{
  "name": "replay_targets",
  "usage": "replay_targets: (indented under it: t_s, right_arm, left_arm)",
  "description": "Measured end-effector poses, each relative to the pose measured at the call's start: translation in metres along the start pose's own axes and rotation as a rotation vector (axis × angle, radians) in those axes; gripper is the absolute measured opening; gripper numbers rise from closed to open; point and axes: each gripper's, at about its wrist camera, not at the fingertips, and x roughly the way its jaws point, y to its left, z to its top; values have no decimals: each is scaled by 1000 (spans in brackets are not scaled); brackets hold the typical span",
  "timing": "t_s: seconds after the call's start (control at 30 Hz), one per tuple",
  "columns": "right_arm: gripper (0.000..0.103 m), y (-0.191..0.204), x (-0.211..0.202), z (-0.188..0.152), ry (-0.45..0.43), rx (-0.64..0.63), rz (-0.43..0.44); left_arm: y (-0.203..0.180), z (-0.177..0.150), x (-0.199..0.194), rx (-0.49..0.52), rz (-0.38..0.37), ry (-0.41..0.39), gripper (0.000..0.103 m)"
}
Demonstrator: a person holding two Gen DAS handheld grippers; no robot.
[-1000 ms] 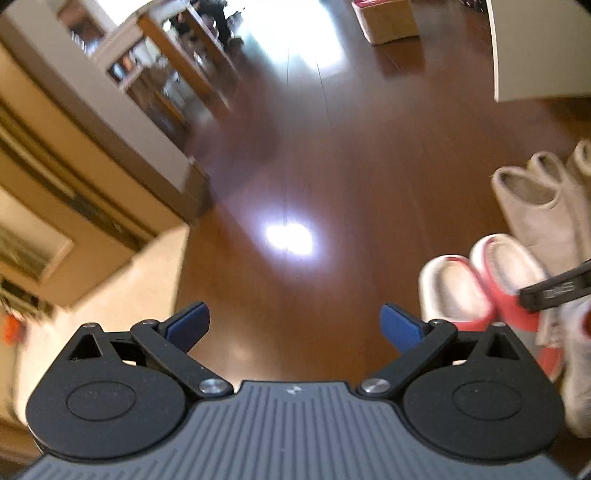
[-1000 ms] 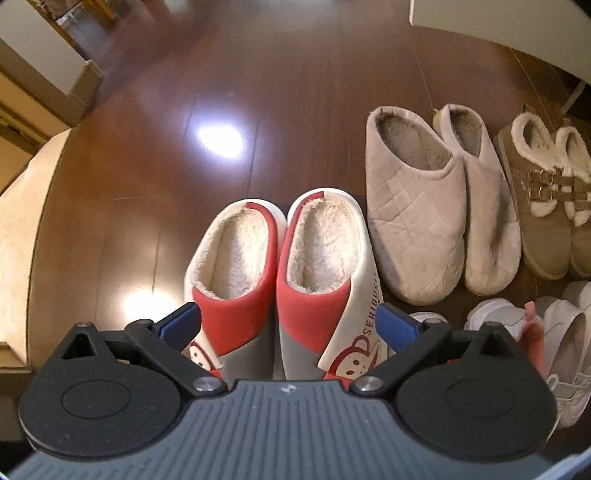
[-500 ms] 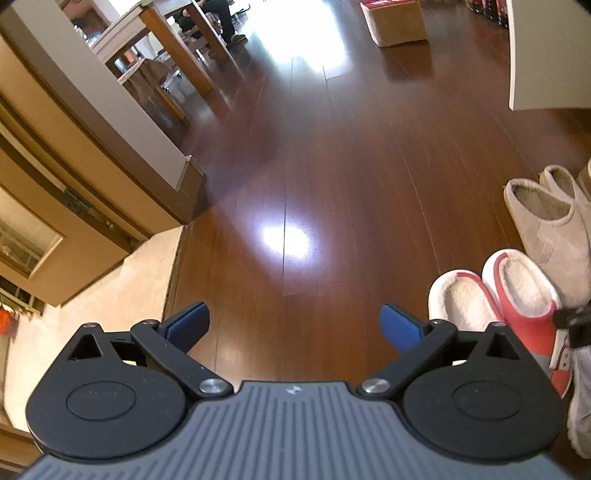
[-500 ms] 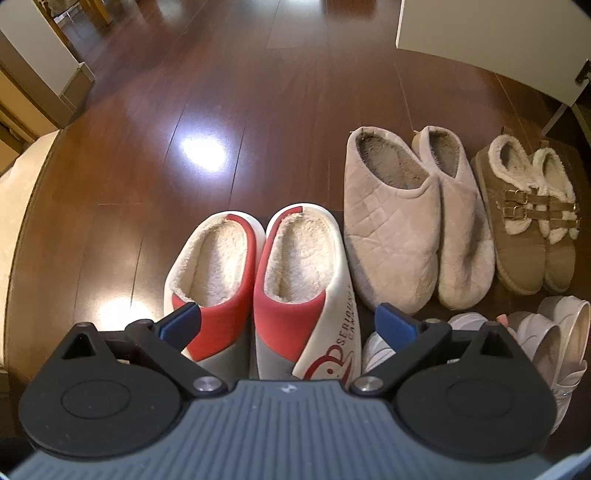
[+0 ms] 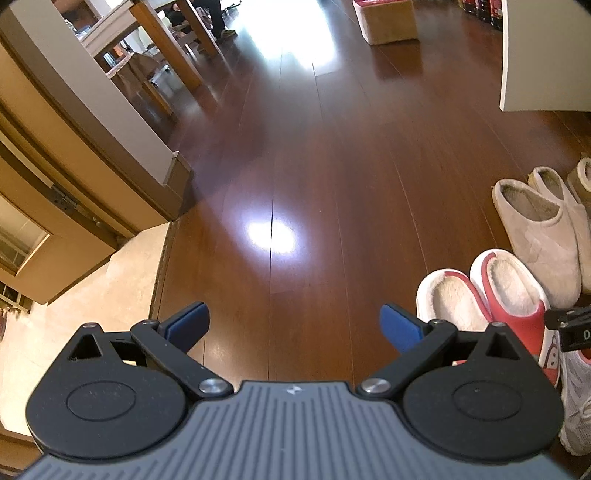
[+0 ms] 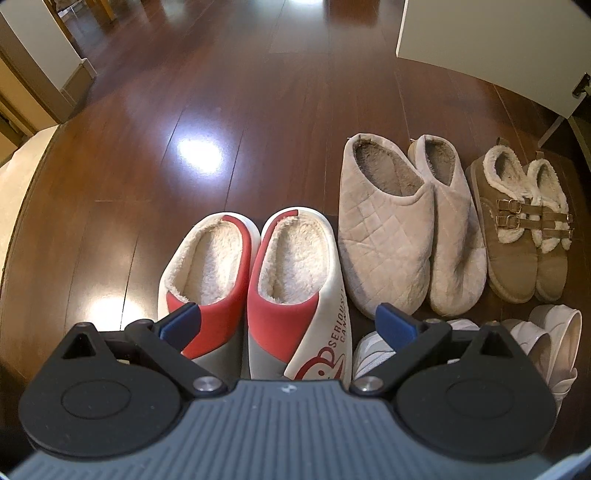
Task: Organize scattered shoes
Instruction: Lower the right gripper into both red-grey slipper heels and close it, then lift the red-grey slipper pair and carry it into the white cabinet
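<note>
A pair of red-and-white fleece-lined slippers stands side by side on the dark wood floor, directly ahead of my right gripper, which is open and holds nothing. To their right sit a beige quilted pair and a brown buckled fleece pair. White shoes lie at the lower right, partly hidden by the gripper. My left gripper is open over bare floor, with the red slippers and beige slippers off to its right.
A white cabinet panel stands behind the shoe rows. In the left wrist view a wall corner with door frame is at the left, a pale tiled step below it, a table and a box far off.
Both grippers have drawn back and up from the floor, so more of the floor and shoe rows shows. The shoes have not moved. Both grippers stay open.
</note>
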Motion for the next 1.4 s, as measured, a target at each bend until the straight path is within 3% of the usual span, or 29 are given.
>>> replay_targets:
  t_s: [0.23,0.37,0.57,0.67,0.8,0.83,0.9,1.0,1.07,1.1,1.23,1.3,1.4]
  right_arm:
    - [94,5,29,24,30,8,20]
    - [88,16,74,42,137,36,79]
    - [86,27,133,46,285,51,71]
    - [77,32,147,40,337,15,70]
    - [72,40,167,33,407,-34,68]
    - [59,42,172,31,424,-46,68]
    - [54,50,182,28,446,-104,44]
    - [36,52,179,27,432,-151,68]
    - [25,41,172,23,412,-130,102]
    - [24,33,169,21,403,-98,121]
    - [22,3,142,10,368,82,180]
    - [22,-10,116,9,361,193,215]
    - [22,-38,65,16,342,389,257]
  left_arm:
    - [8,6,2,-17,14,25,100]
    - [12,9,5,-39,8,54,100]
    - [16,14,10,-57,-23,105,100]
    - [16,19,12,-73,-46,130,100]
    - [16,30,16,-121,-93,182,100]
    - [16,34,17,-141,-99,187,100]
    - [11,44,23,-164,-103,191,100]
    - [0,56,41,-112,-63,170,100]
    - [-6,63,56,-60,9,152,100]
    - [-7,66,65,-53,68,142,100]
    - [-6,63,79,-5,172,117,100]
    - [-7,60,76,0,174,133,100]
    - [-11,63,55,-38,111,205,99]
